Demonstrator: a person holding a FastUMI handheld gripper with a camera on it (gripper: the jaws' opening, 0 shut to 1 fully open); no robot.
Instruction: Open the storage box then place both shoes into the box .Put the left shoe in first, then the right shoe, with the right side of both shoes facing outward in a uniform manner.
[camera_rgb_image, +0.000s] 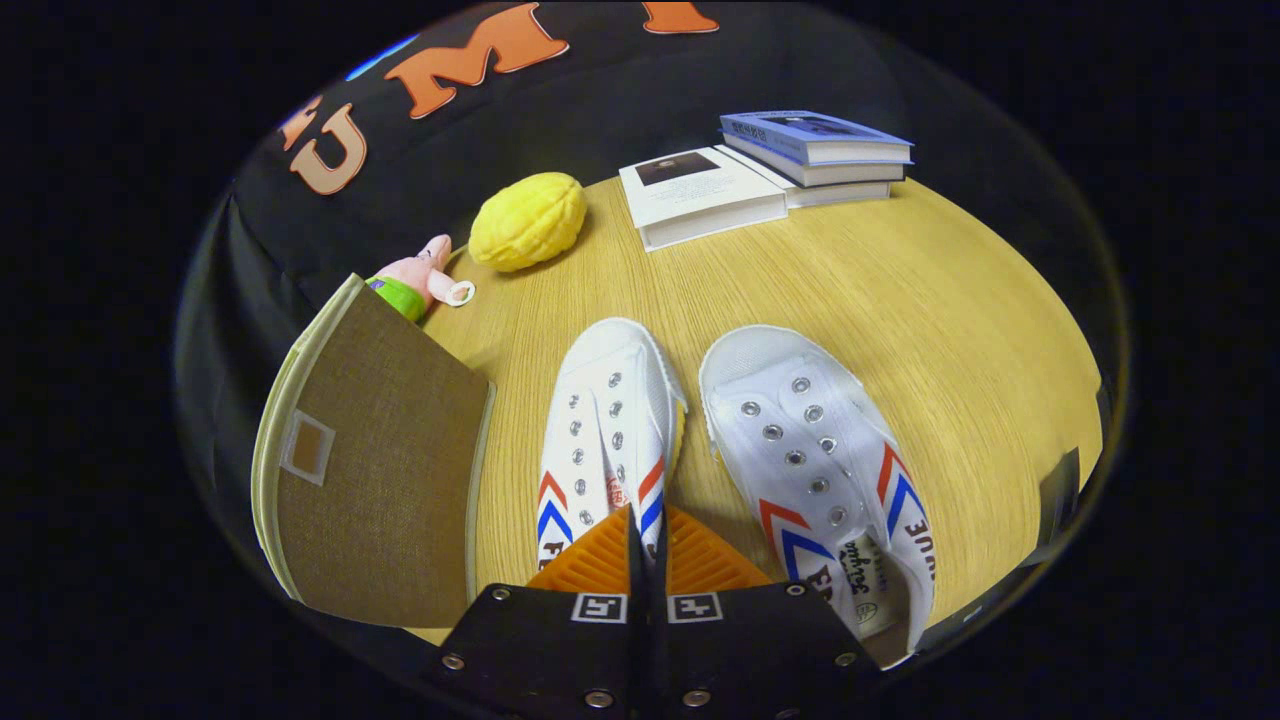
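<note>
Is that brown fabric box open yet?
Shut: the storage box has its lid flat on top; both shoes sit outside. Fingers closed.

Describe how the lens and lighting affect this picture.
Gripper view: fisheye bends the round wooden table edge; even light, soft shadows under the white canvas shoes; the closed claw sits slightly soft; the stacked books look sharp.
</note>
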